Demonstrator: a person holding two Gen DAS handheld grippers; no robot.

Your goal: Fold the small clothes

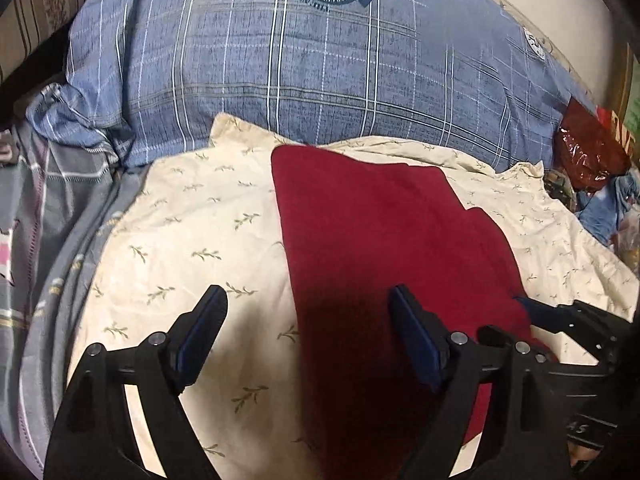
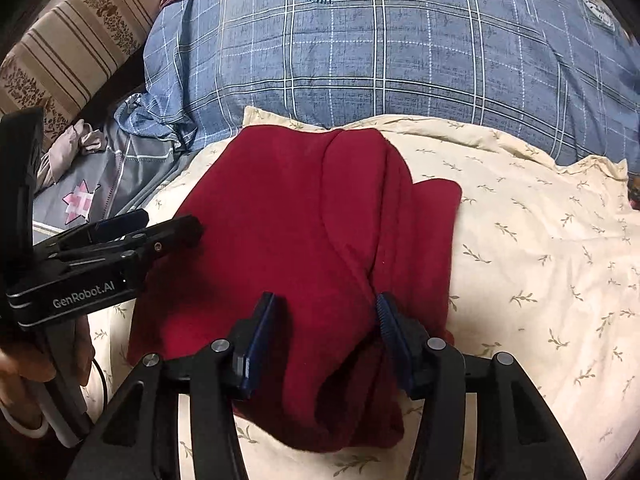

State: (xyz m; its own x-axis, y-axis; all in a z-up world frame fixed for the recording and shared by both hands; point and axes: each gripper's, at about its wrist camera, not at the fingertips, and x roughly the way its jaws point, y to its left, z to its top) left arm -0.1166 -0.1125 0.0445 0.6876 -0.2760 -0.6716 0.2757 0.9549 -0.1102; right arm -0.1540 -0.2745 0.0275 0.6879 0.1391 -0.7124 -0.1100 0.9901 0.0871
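A dark red garment [image 1: 380,240] lies folded on a cream leaf-print sheet [image 1: 192,240]. My left gripper [image 1: 308,304] hovers open over the garment's left edge; one finger is above the sheet, the other above the red cloth, and nothing is gripped. In the right wrist view the red garment [image 2: 288,220] shows a lengthwise fold, and its near edge bunches up between the fingers of my right gripper [image 2: 326,308]. The jaws stand apart and the pads do not visibly pinch the cloth. The left gripper [image 2: 120,224] shows at the left, beside the garment.
A blue plaid duvet [image 1: 280,60] bulges behind the sheet. A shiny red bag [image 1: 588,152] and blue clutter lie far right. To the left are a grey cloth with a pink star [image 2: 80,200] and a striped cushion [image 2: 80,40]. A hand [image 2: 24,368] holds the left gripper.
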